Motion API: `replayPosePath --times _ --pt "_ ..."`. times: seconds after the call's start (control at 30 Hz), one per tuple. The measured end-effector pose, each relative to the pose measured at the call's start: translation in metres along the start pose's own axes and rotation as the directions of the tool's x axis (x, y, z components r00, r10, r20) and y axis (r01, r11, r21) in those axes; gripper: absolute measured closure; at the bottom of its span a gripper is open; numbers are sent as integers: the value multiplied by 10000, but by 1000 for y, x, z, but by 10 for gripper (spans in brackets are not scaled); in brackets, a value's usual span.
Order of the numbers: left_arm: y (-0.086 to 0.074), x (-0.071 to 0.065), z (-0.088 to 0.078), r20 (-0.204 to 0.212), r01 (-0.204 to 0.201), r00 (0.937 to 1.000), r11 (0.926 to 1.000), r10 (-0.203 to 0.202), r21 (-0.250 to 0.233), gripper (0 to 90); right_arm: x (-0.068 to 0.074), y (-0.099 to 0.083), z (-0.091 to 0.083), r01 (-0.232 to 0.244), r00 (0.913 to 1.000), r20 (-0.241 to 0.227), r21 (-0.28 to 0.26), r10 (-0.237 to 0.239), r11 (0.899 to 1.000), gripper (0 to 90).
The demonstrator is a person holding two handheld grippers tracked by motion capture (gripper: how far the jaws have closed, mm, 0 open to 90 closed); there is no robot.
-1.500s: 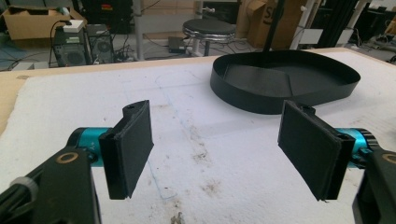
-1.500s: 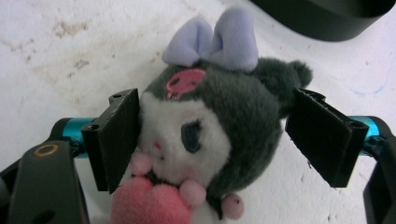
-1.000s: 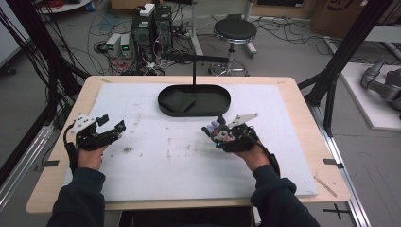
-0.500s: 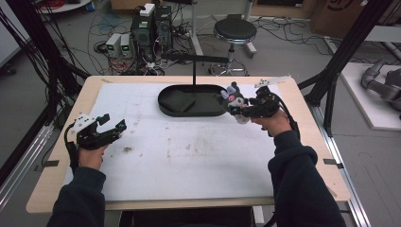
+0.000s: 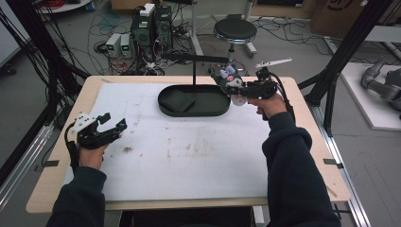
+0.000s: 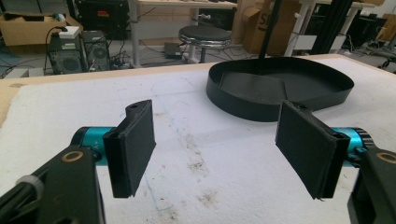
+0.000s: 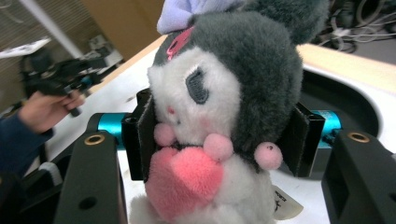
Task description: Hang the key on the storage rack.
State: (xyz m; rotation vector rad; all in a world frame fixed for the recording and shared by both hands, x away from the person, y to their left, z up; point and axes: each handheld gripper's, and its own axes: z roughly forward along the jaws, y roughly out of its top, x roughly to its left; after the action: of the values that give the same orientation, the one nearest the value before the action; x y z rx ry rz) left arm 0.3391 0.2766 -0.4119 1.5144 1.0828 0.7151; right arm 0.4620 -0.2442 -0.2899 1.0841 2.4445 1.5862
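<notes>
Since the earlier frames the right gripper [image 5: 232,84] had carried the plush toy [image 5: 230,78] from the middle of the white mat [image 5: 189,156] up and away, to above the right end of the black tray [image 5: 208,109]. Its jaws were clamped on the toy's grey-and-white head, pink heart facing the camera. The left gripper [image 5: 112,124] had remained at the mat's left edge, jaws spread with nothing between them.
</notes>
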Motion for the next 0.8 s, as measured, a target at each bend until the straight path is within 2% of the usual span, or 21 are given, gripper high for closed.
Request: replayPosePath --times 0.1,0.17,0.27,0.37,0.53,0.6,0.67,0.73,0.8 --pt "0 0 0 -3 -43 10000 10000 43 6 284 -7 12 5 -144 9989 440 -334 158 9993 393" --pt "0 0 0 26 -84 10000 10000 84 -7 283 -12 19 9 -77 9965 824 -285 100 9996 392" --pt "0 0 0 1 -105 9999 9999 105 3 284 -21 26 18 -292 9947 981 -292 319 9991 392" --pt "0 0 0 16 -132 9999 9999 132 9 283 -28 33 26 -485 9918 1177 -72 490 9988 392" --pt "0 -1 0 19 -141 9999 9999 141 54 284 -36 43 36 -636 9830 1715 -203 662 9978 392" --pt "0 -1 0 27 -153 9999 9999 153 59 283 -39 45 39 -751 9804 1794 -385 808 9964 393" --pt "0 0 0 38 -135 9999 9999 134 60 283 -42 45 39 -859 9697 2242 -593 971 9945 393" --pt "0 0 0 48 -126 9999 9999 125 59 283 -44 43 38 -967 9562 2717 -580 1090 9936 393" --pt "0 0 0 43 -113 9999 9999 113 50 284 -47 40 36 -1071 9473 2981 -504 1173 9930 393"
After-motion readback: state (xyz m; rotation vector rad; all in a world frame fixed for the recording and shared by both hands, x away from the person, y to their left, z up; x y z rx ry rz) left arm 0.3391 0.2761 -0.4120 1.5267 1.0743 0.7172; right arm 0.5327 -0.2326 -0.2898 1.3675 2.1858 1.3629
